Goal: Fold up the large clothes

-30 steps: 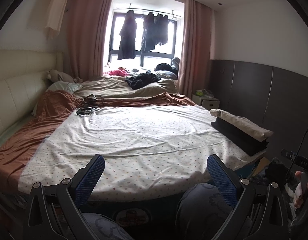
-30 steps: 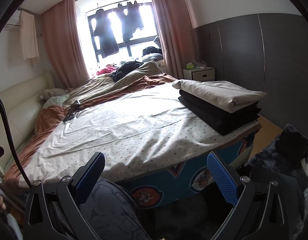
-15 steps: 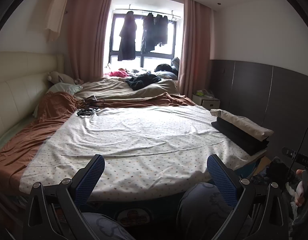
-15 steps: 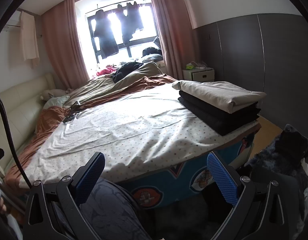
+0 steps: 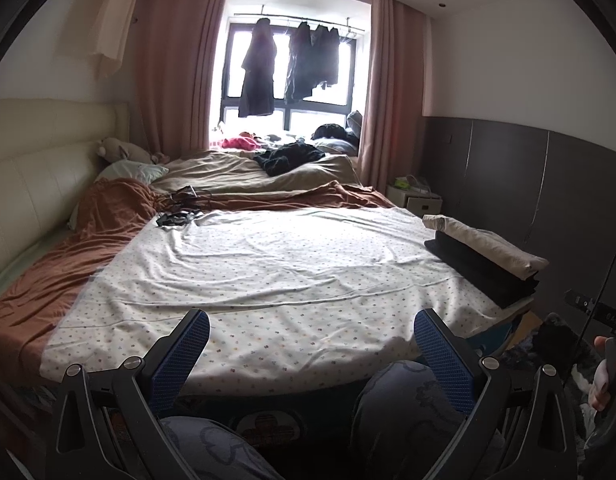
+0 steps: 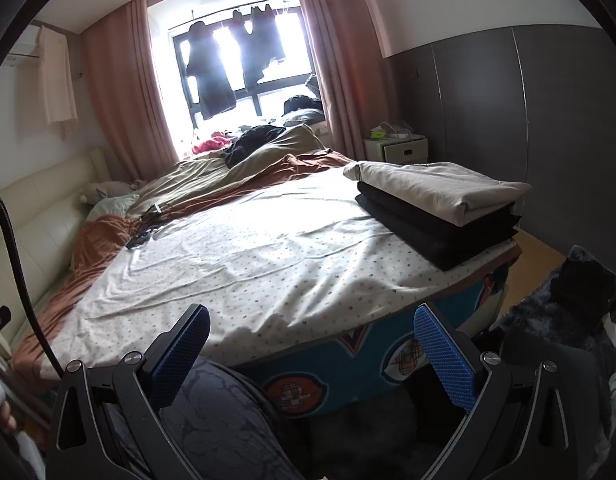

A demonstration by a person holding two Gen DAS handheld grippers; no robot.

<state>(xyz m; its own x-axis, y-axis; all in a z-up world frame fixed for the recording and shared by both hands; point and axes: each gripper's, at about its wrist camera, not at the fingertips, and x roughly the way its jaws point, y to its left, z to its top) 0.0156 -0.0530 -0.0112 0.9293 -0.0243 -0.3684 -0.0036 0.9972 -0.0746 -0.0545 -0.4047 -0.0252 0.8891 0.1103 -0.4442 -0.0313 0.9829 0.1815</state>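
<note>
Left tongs [image 5: 311, 344] apart and empty, right tongs [image 6: 311, 344] apart and empty, folded clothes stack [image 6: 439, 208] on bed [image 6: 268, 256] corner, spotted sheet flat

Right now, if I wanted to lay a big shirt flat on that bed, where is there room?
The widest bare patch is the middle of the white dotted sheet, bordered by the rumpled brown blanket and the stack of folded beige and black clothes at the far corner. It gets crowded near the tangle of black cables and toward the window, where loose dark clothes lie.
</note>
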